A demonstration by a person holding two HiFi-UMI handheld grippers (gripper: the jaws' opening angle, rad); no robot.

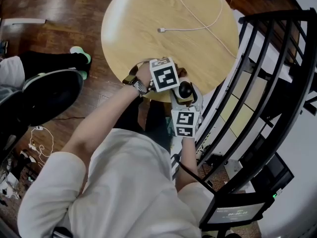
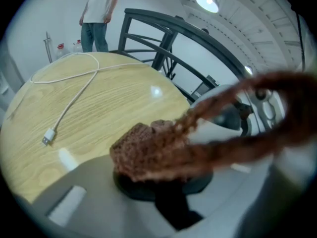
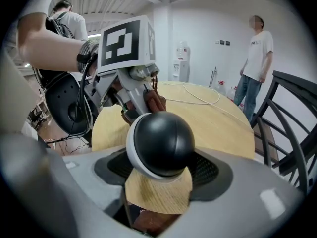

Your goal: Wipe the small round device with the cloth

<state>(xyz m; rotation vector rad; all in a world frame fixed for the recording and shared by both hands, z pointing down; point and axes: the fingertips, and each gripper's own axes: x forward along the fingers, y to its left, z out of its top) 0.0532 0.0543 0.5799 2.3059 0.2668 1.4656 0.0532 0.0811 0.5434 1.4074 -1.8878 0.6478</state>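
Holding the device point(image 3: 161, 140), right gripper point(image 3: 161, 171) faces cloth point(image 2: 148, 150) (in left gripper point(image 2: 166, 183)).

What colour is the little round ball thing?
The round device is black with a white rim, clearest in the right gripper view.

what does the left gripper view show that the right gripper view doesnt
Left gripper view only: a close look at the brown cloth in its own jaws, and the white cable's plug end. Right gripper view only: its jaws clamped on the small round device, and a black chair. Both: the round wooden table, that cable, the standing person in a white shirt, the black railing.
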